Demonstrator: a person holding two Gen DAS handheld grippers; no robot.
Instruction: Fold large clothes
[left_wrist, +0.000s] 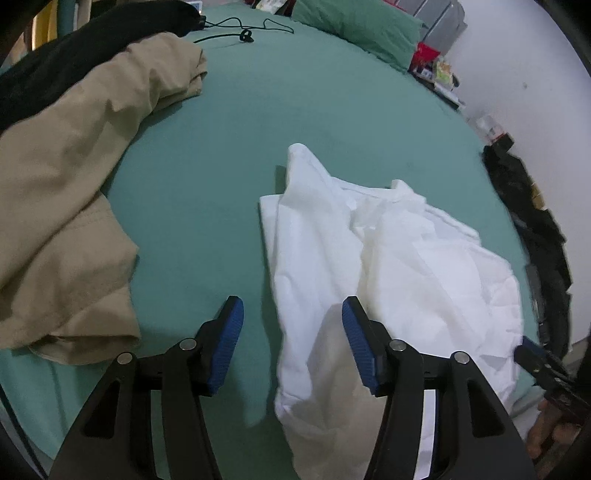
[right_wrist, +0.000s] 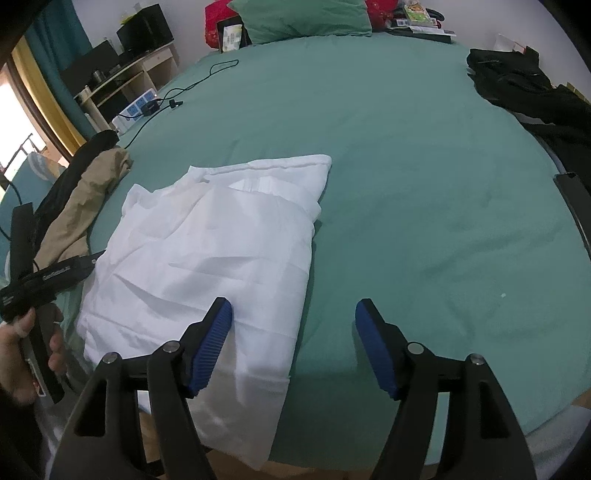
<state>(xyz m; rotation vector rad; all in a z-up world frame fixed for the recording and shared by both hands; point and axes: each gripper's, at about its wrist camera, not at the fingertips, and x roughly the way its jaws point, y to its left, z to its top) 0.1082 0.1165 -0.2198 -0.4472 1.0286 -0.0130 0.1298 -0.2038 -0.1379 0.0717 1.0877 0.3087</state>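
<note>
- Green sheet (right_wrist: 424, 155) covers a wide bed and fills most of both views; its broad middle and right side in the right wrist view lie bare, open room well apart from any cloth.
- White garment (right_wrist: 221, 236) lies partly folded on the sheet at lower centre-left of the right wrist view; its right edge runs fairly straight down the frame, and its lower end hangs past the near edge of the bed.
- In the left wrist view the same garment sits at centre-right, its left edge crisp against bare sheet, its right part rumpled.
- Left gripper (left_wrist: 292, 314) hovers with jaws well apart and nothing clamped; the garment's left edge passes between the blue pads (left_wrist: 231, 343), which do not press on it.
- Right gripper (right_wrist: 293, 314) likewise stands wide, holding nothing; its left pad lies over the white cloth, its right pad over bare sheet.
- Tan garment (left_wrist: 62, 192) is heaped at the left of the left wrist view, a strip of bare sheet between it and the white one.
- Dark clothing (right_wrist: 528, 88) sits at the upper right edge, a green pillow (right_wrist: 303, 16) at the top, a black cable (right_wrist: 177, 96) upper left.
</note>
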